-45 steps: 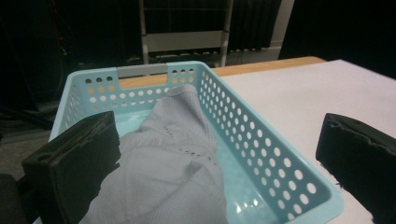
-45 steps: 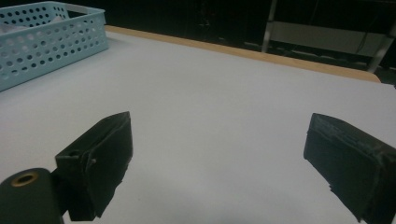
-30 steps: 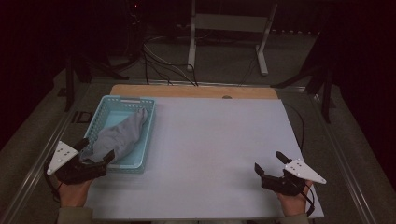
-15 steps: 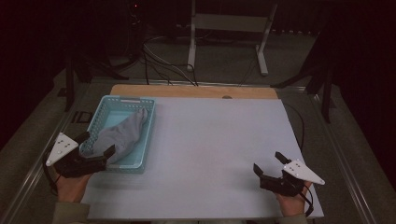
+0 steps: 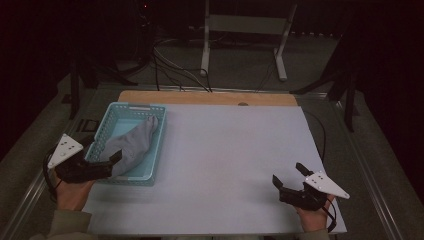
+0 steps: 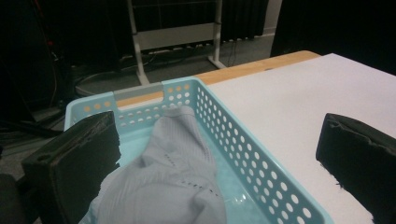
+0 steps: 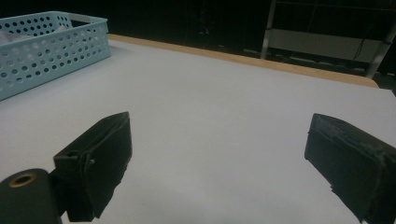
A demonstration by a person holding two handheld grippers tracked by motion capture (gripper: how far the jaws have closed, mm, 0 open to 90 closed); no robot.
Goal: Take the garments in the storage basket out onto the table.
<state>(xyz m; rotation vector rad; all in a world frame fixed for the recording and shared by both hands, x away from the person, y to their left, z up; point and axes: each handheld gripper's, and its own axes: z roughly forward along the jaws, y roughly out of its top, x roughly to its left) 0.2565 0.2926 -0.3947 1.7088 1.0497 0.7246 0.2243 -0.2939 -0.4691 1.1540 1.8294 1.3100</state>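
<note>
A light blue perforated basket (image 5: 152, 145) (image 6: 243, 144) stands on the table's left side. A crumpled grey cloth (image 5: 132, 145) (image 6: 177, 172) lies inside it. My left gripper (image 5: 104, 149) (image 6: 218, 140) is at the basket's near left corner, open wide, with one jaw over the cloth's near end and the other outside the left wall. It holds nothing. My right gripper (image 5: 288, 174) (image 7: 222, 130) hovers low over the bare white tabletop near the front right, open and empty.
The white table surface (image 5: 235, 150) has a wooden strip (image 5: 210, 97) along its far edge. A white metal stand (image 5: 245, 30) and cables are on the dark floor beyond. The basket's corner (image 7: 51, 42) appears far left in the right gripper view.
My left gripper has shifted slightly away from me along the basket's near left corner, still open. The right gripper has edged a little to the left.
</note>
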